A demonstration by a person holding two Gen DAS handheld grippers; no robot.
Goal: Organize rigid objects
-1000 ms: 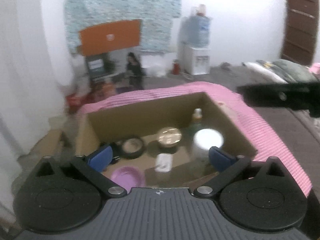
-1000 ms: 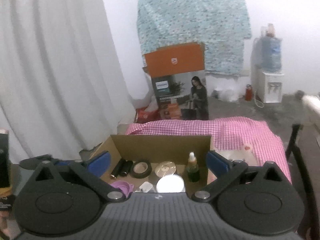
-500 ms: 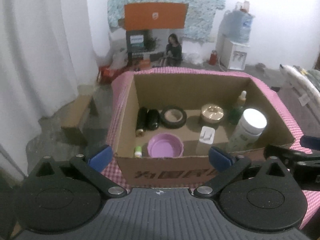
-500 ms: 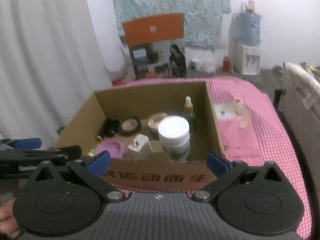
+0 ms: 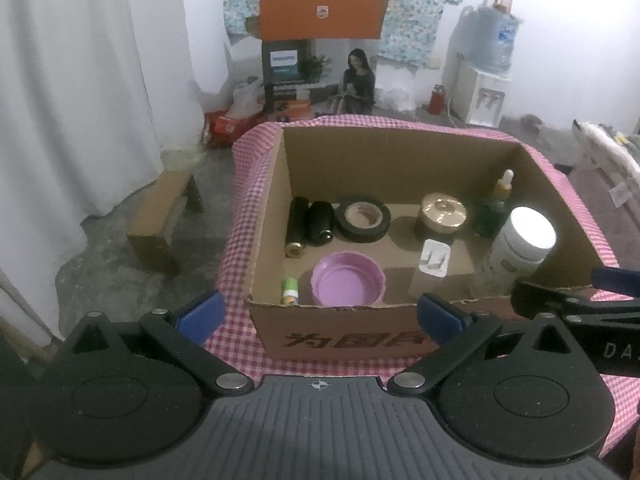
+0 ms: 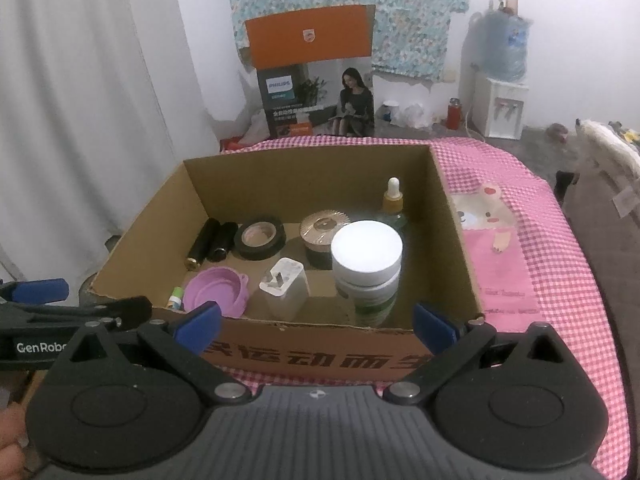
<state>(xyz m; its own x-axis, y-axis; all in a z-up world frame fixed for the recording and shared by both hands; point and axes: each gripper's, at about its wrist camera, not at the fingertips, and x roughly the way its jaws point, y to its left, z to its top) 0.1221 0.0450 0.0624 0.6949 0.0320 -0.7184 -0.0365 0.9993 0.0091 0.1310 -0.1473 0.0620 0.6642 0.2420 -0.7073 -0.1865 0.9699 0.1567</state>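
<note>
An open cardboard box [image 5: 344, 336] sits on a table covered with a pink checked cloth [image 6: 560, 264]. Both grippers hover just in front of the box's near wall, side by side, each holding nothing.

The left gripper [image 5: 320, 314] has its blue-tipped fingers spread wide, empty. The right gripper [image 6: 316, 322] is likewise spread wide and empty; its left finger [image 6: 198, 326] and the left gripper's tip lie near each other at the box's near left corner.

Inside the box, along the far side from left to right: two black tubes [image 5: 308, 226] lying side by side and touching, a roll of black tape [image 5: 363, 219] lying flat, a round gold-lidded jar [image 5: 442, 216], and a green dropper bottle [image 5: 496, 208] standing upright near the right wall. Nearer, from left to right: a small green-and-white stick [image 5: 289, 290] at the near left corner, a purple lid [image 5: 348, 284] with its hollow side up just beside it, a white charger plug [image 5: 431, 266] standing on end, and a white-capped bottle [image 5: 522, 246] upright by the right wall.

To the right of the box, a pink cartoon-printed mat [image 6: 496, 248] lies flat on the cloth. Beyond the table stand a printed carton [image 6: 316, 68] and a water dispenser [image 6: 500, 80].
</note>
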